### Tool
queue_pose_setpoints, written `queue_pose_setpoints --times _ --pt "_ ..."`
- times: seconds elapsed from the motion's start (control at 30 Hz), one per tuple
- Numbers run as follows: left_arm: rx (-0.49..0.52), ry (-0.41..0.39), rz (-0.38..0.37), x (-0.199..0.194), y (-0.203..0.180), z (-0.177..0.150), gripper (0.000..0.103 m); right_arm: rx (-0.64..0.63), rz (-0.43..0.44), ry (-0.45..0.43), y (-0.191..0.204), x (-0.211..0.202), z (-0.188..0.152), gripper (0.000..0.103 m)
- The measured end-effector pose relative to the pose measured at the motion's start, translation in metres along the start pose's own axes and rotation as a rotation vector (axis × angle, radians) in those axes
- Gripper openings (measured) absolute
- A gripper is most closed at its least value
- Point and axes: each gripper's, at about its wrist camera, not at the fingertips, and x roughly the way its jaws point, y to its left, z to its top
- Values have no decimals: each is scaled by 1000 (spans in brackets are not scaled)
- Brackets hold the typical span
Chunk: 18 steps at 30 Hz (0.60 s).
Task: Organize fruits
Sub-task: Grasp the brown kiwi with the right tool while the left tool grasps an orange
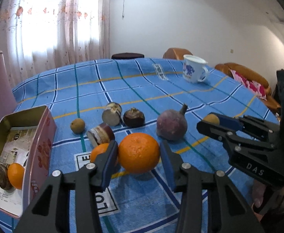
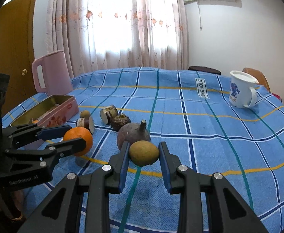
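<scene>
Blue plaid tablecloth (image 1: 142,81) on a table w/ curtained window (image 2: 122,23) behind, white wall, AC unit up high; enamel mug (image 1: 193,69) at far side, pink tin (image 1: 43,147) at left w/ an orange inside. Left gripper (image 1: 139,153) wide apart, fingers either side of big orange (image 1: 139,152), contact unclear. Right gripper (image 2: 144,153) apart, straddling small brown fruit (image 2: 144,153); purple fruit (image 2: 133,135) just behind it.
</scene>
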Motion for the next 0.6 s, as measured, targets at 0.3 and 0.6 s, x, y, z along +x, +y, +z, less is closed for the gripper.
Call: queue_pose_setpoints --times 0.3,0.6 --pt "-10 -61 -25 -10 -4 -4 46 -16 3 -68 3 -10 -1 31" --pt "-18 -106 -21 -17 -5 -4 46 -31 3 -116 6 -17 -2 31"
